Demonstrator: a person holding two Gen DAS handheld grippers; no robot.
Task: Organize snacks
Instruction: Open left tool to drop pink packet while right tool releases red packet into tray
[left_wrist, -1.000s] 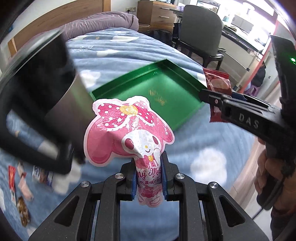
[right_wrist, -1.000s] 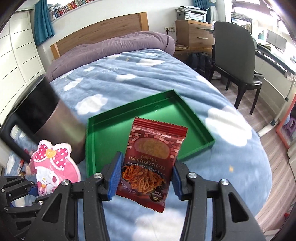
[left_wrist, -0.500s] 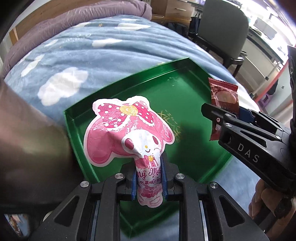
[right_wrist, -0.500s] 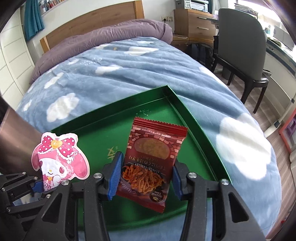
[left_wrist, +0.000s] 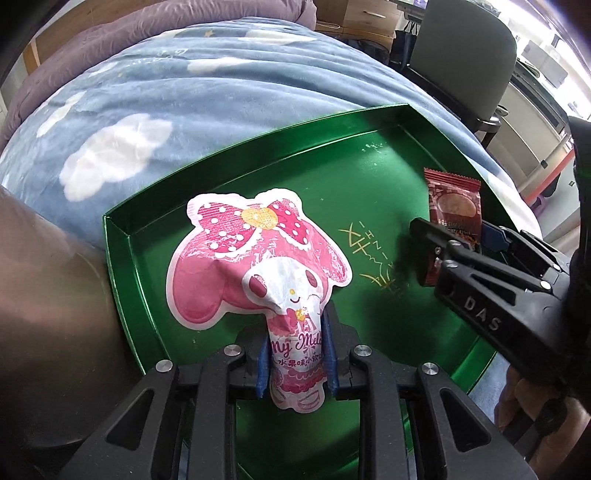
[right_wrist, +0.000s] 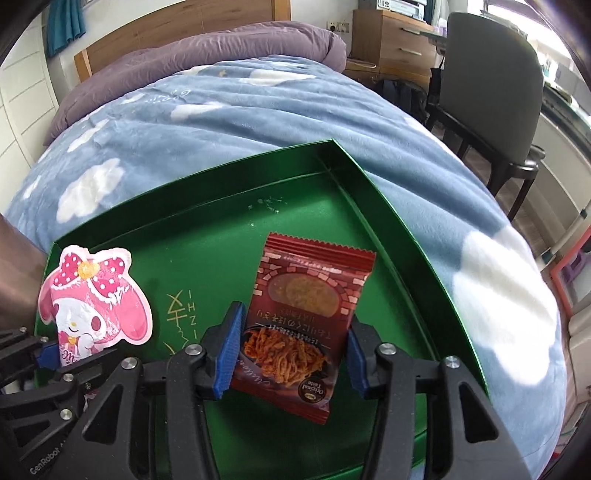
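over the green tray, two grippers each hold a snack

above the green tray (right_wrist: 373, 192), which lies on a blue blanket with white clouds (right_wrist: 258, 110), two black grippers hang side by side. the left gripper (left_wrist: 295, 354) is pinched narrow on the lower neck of a pink cartoon-rabbit snack pouch (left_wrist: 255, 258); the pouch stands upright over the tray's left part, its bow-topped head fanning out above the blue pads. the right gripper (right_wrist: 291, 350) is closed at a wider set on a dark red snack packet (right_wrist: 306, 314), gripping its two side edges; the packet is upright over the tray's middle, printed with a brick arch and orange strips. from the left wrist view the same packet (left_wrist: 454, 206) shows over the tray's right part, with the right gripper (left_wrist: 454, 240) clamped on it. yellow lettering (right_wrist: 181, 314) marks the tray floor between the two snacks. beyond the tray's far right corner stands a grey chair (right_wrist: 491, 92); a purple duvet (right_wrist: 207, 55) lies past the tray's far edge.
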